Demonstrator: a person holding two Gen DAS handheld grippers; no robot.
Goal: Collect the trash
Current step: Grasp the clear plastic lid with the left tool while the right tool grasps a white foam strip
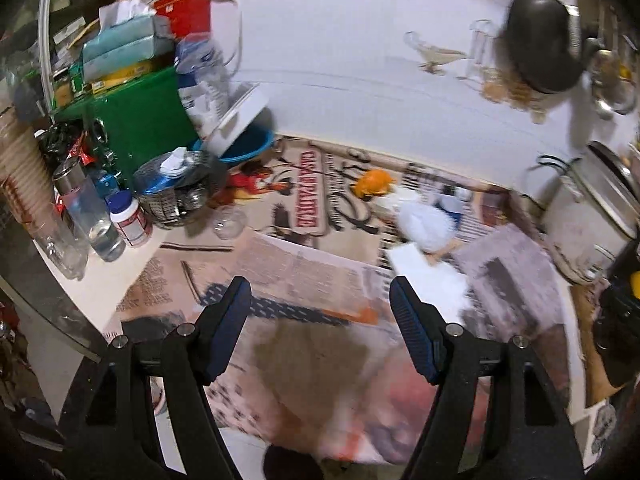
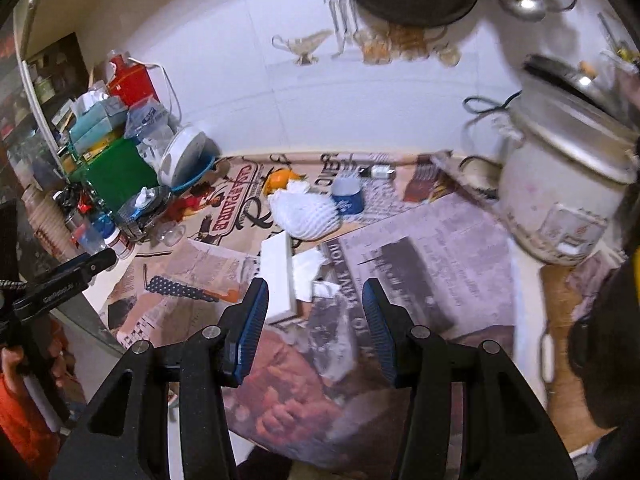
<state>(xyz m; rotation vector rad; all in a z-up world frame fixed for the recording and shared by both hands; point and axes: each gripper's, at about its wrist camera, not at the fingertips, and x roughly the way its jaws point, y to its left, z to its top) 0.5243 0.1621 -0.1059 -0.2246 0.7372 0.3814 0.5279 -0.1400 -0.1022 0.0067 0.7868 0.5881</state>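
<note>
Trash lies on a newspaper-covered table: a white foam fruit net, an orange peel, a blue-and-white cup, a white box and crumpled white tissue. The left wrist view shows the foam net, peel and white box too. My left gripper is open and empty above the newspaper. My right gripper is open and empty, hovering just short of the tissue and box.
A rice cooker stands at the right. At the left are a green box, tissue pack, steel basket, bottles, a pill jar and a blue bowl. The left gripper's side shows in the right view.
</note>
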